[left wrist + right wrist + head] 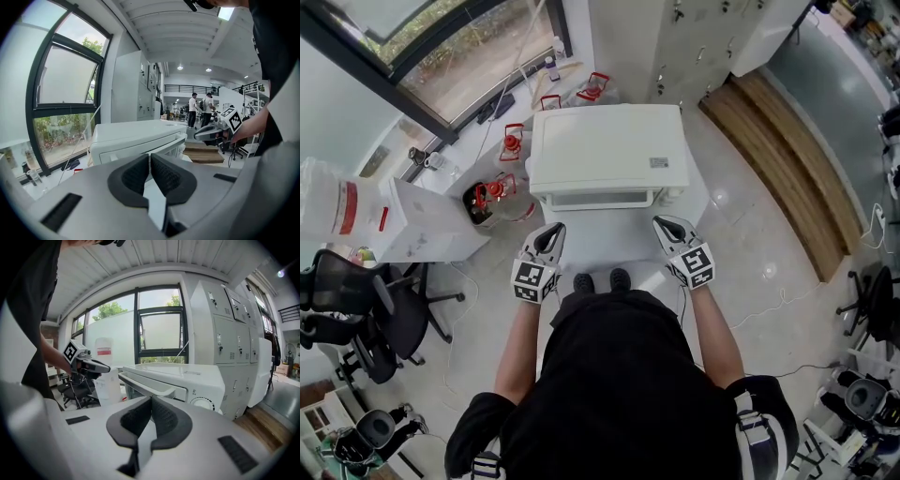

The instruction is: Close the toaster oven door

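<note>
The white toaster oven point(609, 150) sits on the tabletop point(703, 202) straight ahead of the person, front facing them. Its door point(130, 392) stands upright against the front, with the handle point(602, 198) along its top edge. Whether a thin gap remains cannot be told.

Both tongs hang just in front of the oven, 1 near each end of the handle and clear of it. The left tongs point(549, 239) have their pads pressed together on nothing, and the right tongs point(668, 230) are likewise fully closed and empty (each gripper view shows the pads meeting, with only the oven beyond).

The closing step looks done or all but done. If the door is not seated, the next move calls for a square push on the handle with closed tips, gentle enough that the oven does not slide back. Otherwise the tongs need only draw away.
</note>
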A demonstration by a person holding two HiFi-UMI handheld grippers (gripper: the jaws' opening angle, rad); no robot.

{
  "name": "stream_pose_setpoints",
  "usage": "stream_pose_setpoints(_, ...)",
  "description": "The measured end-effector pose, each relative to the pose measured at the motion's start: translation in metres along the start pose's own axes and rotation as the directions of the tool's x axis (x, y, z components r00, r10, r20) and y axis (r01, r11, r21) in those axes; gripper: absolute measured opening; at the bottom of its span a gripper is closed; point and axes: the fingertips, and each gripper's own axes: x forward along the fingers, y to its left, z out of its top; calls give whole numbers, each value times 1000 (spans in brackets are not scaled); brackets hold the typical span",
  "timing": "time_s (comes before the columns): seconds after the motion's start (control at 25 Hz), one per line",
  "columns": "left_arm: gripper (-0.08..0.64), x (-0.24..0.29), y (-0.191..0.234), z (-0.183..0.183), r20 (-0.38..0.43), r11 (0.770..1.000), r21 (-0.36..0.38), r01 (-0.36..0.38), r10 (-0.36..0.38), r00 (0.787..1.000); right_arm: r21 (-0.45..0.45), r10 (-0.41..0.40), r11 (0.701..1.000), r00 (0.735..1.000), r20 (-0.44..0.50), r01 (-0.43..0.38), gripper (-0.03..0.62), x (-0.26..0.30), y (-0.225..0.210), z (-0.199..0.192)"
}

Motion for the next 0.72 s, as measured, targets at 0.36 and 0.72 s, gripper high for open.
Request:
stream_pose_setpoints(0.36, 34, -2, -13, -1, -12, 1000, 19, -10, 10, 1000, -9, 18, 1000, 1000, -6, -18, 15, -5, 1, -8)
stream_pose_setpoints(0.72, 34, -1, -22, -4, -44, 998, 59, -5, 8, 999, -12, 32, 999, 999, -19, -32, 15, -6, -1, -12)
